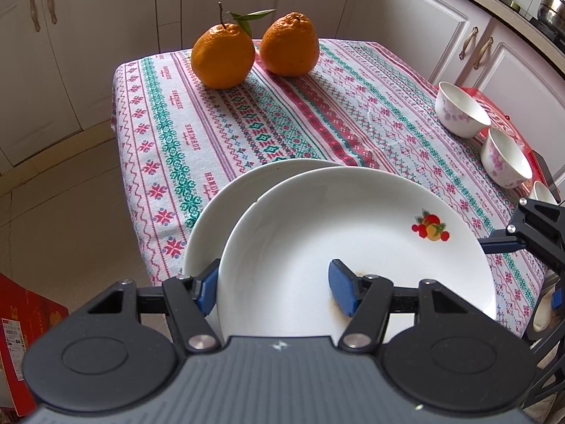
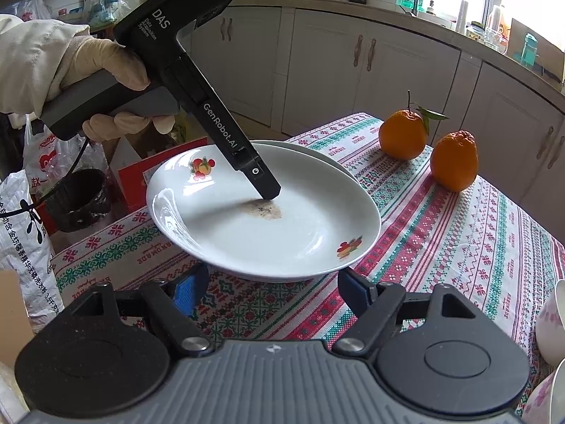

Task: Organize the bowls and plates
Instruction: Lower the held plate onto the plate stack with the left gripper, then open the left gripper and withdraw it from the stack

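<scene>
A white plate (image 1: 353, 233) with fruit prints is held above a second white plate (image 1: 226, 208) that lies on the patterned tablecloth. My left gripper (image 1: 272, 288) is shut on the upper plate's near rim, one finger under it and one inside. In the right wrist view the same plate (image 2: 282, 233) hangs tilted above the table, with a brown stain in its middle, and the left gripper (image 2: 265, 190) reaches into it. My right gripper (image 2: 268, 291) is open and empty just in front of that plate. Two floral bowls (image 1: 459, 109) (image 1: 505, 159) stand at the right.
Two oranges (image 1: 222, 56) (image 1: 289, 44) sit at the table's far end, also seen in the right wrist view (image 2: 452, 160). A red tray (image 1: 494, 106) lies under the bowls. Kitchen cabinets (image 1: 406, 17) surround the table. Bags and a red box (image 2: 35, 162) stand beside it.
</scene>
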A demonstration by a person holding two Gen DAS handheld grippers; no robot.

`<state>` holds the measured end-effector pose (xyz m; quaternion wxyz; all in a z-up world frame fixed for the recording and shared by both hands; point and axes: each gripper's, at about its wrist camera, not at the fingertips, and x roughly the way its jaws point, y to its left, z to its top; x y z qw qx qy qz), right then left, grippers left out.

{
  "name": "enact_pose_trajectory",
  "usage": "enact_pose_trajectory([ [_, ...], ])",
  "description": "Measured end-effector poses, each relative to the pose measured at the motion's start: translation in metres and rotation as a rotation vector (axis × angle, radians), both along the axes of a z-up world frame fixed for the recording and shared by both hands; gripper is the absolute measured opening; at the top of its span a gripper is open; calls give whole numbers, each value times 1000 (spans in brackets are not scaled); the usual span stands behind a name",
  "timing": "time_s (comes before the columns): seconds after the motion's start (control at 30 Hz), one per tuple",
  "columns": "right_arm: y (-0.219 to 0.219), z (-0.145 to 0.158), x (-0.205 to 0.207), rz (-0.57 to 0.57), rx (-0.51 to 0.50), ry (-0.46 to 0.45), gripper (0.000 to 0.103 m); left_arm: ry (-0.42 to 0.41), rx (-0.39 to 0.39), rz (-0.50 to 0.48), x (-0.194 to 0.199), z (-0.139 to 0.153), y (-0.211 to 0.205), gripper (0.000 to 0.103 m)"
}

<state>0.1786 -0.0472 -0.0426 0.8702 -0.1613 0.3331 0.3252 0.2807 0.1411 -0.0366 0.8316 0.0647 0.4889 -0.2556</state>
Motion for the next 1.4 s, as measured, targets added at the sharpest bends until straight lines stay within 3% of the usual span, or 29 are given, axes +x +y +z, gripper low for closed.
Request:
enact_pose_trajectory([
  [1.27,1,-10,2,14,21,1,84,-49,-10,77,-8,20,22,65],
  [1.4,-6,-6,-2,-8,24,-15,98,-60,-36,75,-11,23,21,67],
])
